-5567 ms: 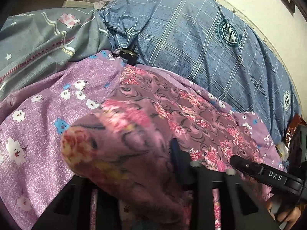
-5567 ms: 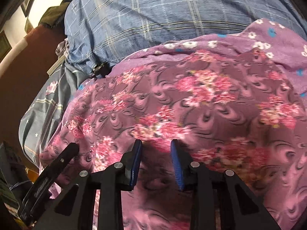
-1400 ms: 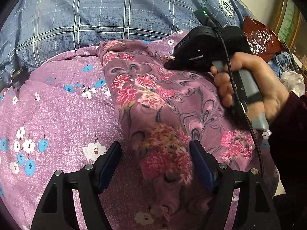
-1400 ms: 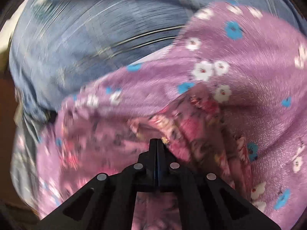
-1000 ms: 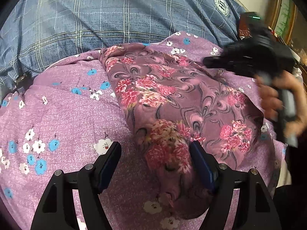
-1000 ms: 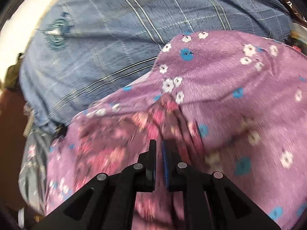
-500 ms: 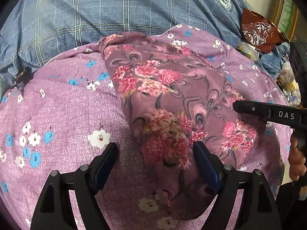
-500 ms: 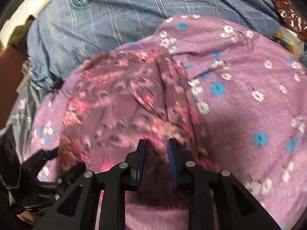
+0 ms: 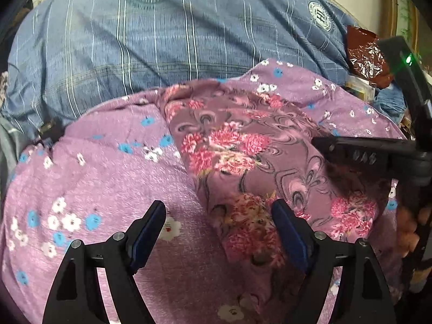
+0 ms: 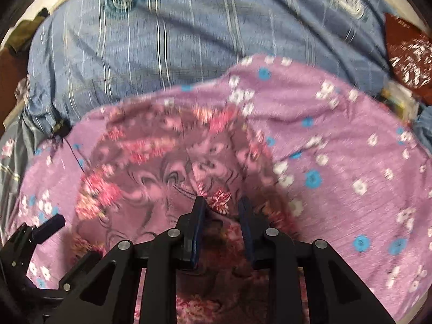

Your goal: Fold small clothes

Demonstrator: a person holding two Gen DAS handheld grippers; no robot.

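Observation:
A small mauve garment with pink rose print lies folded lengthwise on a purple flowered blanket. It also shows in the right wrist view. My left gripper is open wide just above the garment's near left edge, holding nothing. My right gripper is open with a narrow gap over the garment's near right part, empty. The right gripper's finger also shows in the left wrist view, hovering over the garment's right side.
A blue plaid quilt lies bunched behind the blanket. A dark red foil bag and clutter sit at the far right. A grey patterned cloth lies at the left edge.
My right gripper has let go of the garment, opened and pulled back toward its near right side. My left gripper stays open and has shifted slightly toward the garment's near edge.

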